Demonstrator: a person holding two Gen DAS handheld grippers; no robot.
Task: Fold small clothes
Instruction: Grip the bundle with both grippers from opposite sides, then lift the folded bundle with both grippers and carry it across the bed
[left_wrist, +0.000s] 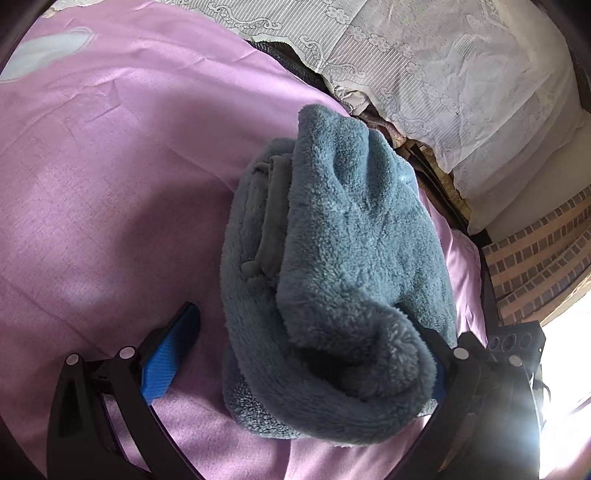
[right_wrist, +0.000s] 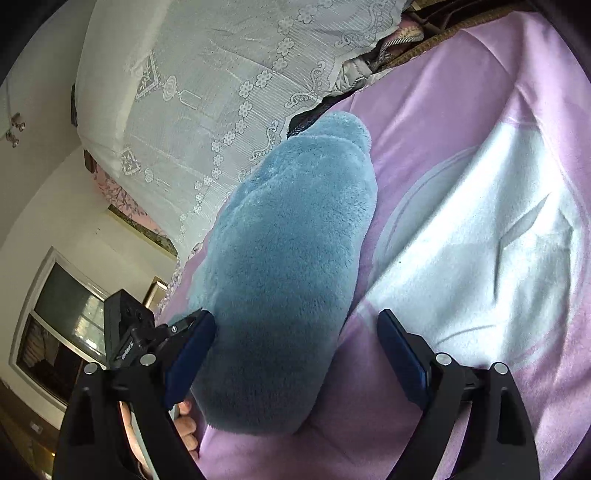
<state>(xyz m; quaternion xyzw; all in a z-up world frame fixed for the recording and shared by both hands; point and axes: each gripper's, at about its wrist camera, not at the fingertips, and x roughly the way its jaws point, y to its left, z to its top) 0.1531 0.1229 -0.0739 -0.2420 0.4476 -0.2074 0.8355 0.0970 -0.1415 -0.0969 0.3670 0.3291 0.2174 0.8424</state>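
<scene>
A folded blue fleece garment (left_wrist: 332, 266) lies on the pink bed sheet (left_wrist: 110, 184). In the left wrist view its thick near fold bulges between my fingers and drapes over the right finger; the left gripper (left_wrist: 306, 354) is open, its left pad (left_wrist: 166, 358) standing apart from the cloth. In the right wrist view the same garment (right_wrist: 280, 280) fills the space between the fingers of my right gripper (right_wrist: 295, 354), which is open. Its left pad (right_wrist: 188, 358) is against the cloth; its right pad (right_wrist: 402, 354) is apart from it.
White lace-covered bedding (left_wrist: 443, 74) is piled at the head of the bed and also shows in the right wrist view (right_wrist: 207, 92). A white patch (right_wrist: 498, 240) is printed on the sheet. A window (right_wrist: 62, 325) and a brick-pattern surface (left_wrist: 535, 258) lie beyond the bed.
</scene>
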